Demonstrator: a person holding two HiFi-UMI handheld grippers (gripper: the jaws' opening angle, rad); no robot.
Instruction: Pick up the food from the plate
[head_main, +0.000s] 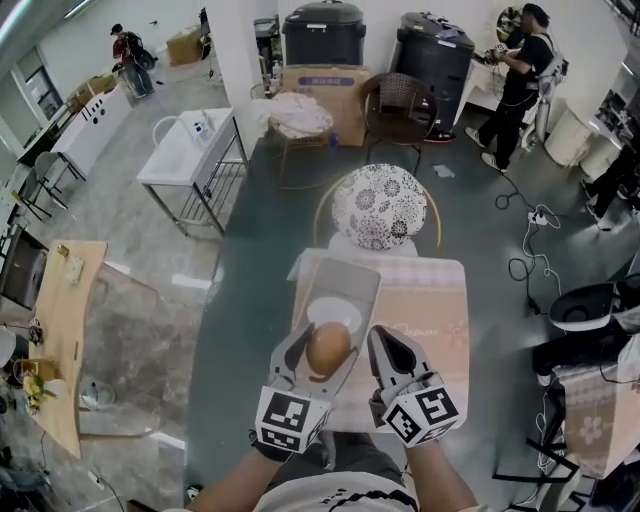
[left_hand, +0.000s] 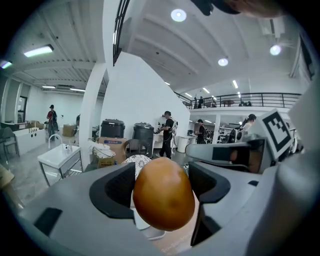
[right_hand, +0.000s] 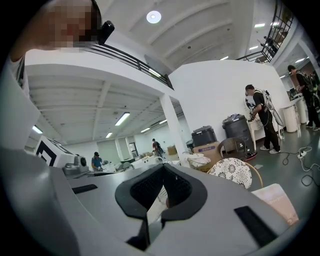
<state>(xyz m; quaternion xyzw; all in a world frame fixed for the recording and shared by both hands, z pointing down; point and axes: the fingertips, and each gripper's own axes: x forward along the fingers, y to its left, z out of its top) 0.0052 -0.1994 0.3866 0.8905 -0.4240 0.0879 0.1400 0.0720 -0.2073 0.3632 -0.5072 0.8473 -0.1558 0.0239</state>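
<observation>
A brown, smooth, egg-shaped piece of food (head_main: 328, 347) is held between the jaws of my left gripper (head_main: 322, 356), which is shut on it. It hangs just above a white plate (head_main: 333, 309) that sits on a grey tray (head_main: 346, 280). The left gripper view has the food (left_hand: 164, 194) filling the gap between the dark pads (left_hand: 114, 189), with a sliver of the plate (left_hand: 145, 226) showing below. My right gripper (head_main: 386, 347) is close beside it on the right, shut with nothing in it; in the right gripper view its pads (right_hand: 186, 192) meet.
The tray lies on a small table with a pale checked cloth (head_main: 432, 300). A chair with a black-and-white patterned cushion (head_main: 379, 205) stands at the table's far side. Cables and a power strip (head_main: 541, 216) lie on the floor to the right.
</observation>
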